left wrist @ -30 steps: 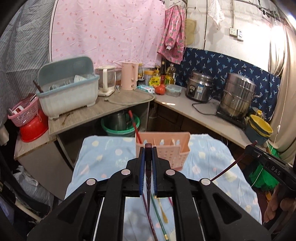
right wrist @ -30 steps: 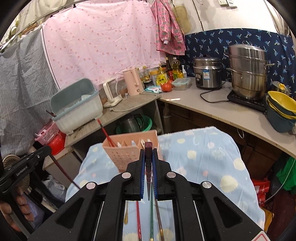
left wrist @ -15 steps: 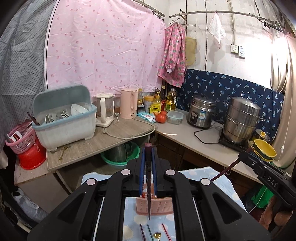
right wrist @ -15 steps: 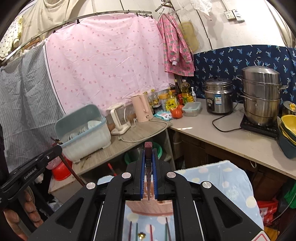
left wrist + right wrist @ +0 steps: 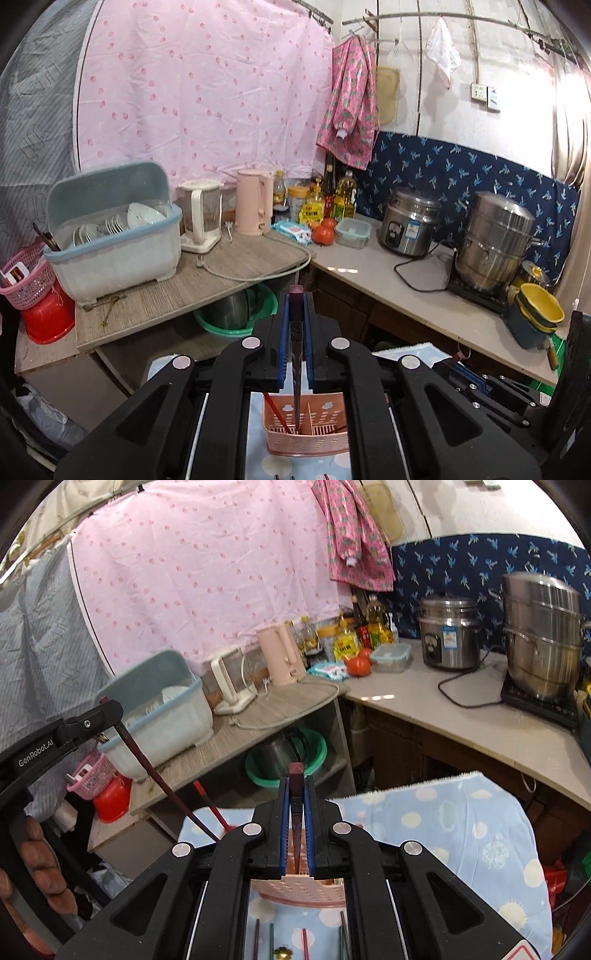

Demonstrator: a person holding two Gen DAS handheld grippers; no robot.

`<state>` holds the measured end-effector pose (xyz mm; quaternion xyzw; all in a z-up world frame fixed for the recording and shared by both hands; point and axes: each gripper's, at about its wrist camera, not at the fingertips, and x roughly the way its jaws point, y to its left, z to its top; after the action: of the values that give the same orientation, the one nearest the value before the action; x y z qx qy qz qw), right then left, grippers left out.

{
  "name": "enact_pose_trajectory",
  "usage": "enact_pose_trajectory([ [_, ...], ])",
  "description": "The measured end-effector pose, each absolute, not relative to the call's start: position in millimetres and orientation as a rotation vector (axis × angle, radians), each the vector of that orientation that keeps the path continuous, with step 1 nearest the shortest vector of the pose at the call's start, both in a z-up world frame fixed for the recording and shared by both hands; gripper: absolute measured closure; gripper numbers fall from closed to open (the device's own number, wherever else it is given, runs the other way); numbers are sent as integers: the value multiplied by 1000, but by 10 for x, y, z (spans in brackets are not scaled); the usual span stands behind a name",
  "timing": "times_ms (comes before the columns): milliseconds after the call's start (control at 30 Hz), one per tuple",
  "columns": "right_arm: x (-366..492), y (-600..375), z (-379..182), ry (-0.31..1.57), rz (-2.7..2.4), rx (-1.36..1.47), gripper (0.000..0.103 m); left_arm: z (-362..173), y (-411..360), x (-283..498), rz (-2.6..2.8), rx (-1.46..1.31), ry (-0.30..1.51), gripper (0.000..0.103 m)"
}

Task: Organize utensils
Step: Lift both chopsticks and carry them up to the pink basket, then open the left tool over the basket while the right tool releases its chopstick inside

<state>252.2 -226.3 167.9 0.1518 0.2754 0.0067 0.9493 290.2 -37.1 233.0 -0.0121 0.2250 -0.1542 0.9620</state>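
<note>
In the left wrist view my left gripper [image 5: 295, 306] is shut on a dark maroon chopstick [image 5: 296, 369]. It hangs steeply, its lower end inside the pink slotted basket [image 5: 306, 439], beside a red chopstick [image 5: 275, 410]. The right gripper [image 5: 460, 365] shows at the lower right. In the right wrist view my right gripper [image 5: 296, 786] is shut on another dark chopstick [image 5: 296, 834] above the basket [image 5: 295, 886]. The left gripper [image 5: 110, 705] enters from the left, its chopstick [image 5: 159, 771] slanting down toward the basket. Several loose utensils [image 5: 304, 941] lie on the blue cloth [image 5: 461, 830].
A wooden shelf [image 5: 229, 280] carries a dish rack [image 5: 110, 243], a blender and a pink kettle [image 5: 253, 203]. The counter [image 5: 406, 295] holds a rice cooker [image 5: 410, 225], a steel pot [image 5: 495, 247] and stacked bowls [image 5: 535, 314]. A hand [image 5: 40, 867] grips the left tool.
Both grippers have moved forward over the basket, which has slid from ahead to beneath the jaws. The left chopstick's lower end now sits inside the basket. Both stay shut.
</note>
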Motion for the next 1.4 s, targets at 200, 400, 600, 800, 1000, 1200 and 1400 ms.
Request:
enact_pose_trajectory([
  [200,2586,-2280,1433,616,7,312,96,1976,-416,3042,-305,-23,532,96],
  [400,2582,-2261,1353,634,6,312,95,1794,-380,3104,-294,-27,574,96],
  [600,2573,-2210,1346,635,11,309,96,1700,-298,3134,-281,-40,597,96],
  [800,2595,-2201,1335,641,8,306,96,1623,-275,3138,-273,-41,614,96],
  [1000,2495,-2281,1290,624,-62,313,68,1562,-278,3067,-246,-30,612,66],
  [1200,2311,-2374,1284,612,-68,338,61,1521,-233,2931,-234,-48,610,55],
  [1400,2065,-2378,1218,629,-53,347,61,1481,-188,2712,-234,-49,615,55],
])
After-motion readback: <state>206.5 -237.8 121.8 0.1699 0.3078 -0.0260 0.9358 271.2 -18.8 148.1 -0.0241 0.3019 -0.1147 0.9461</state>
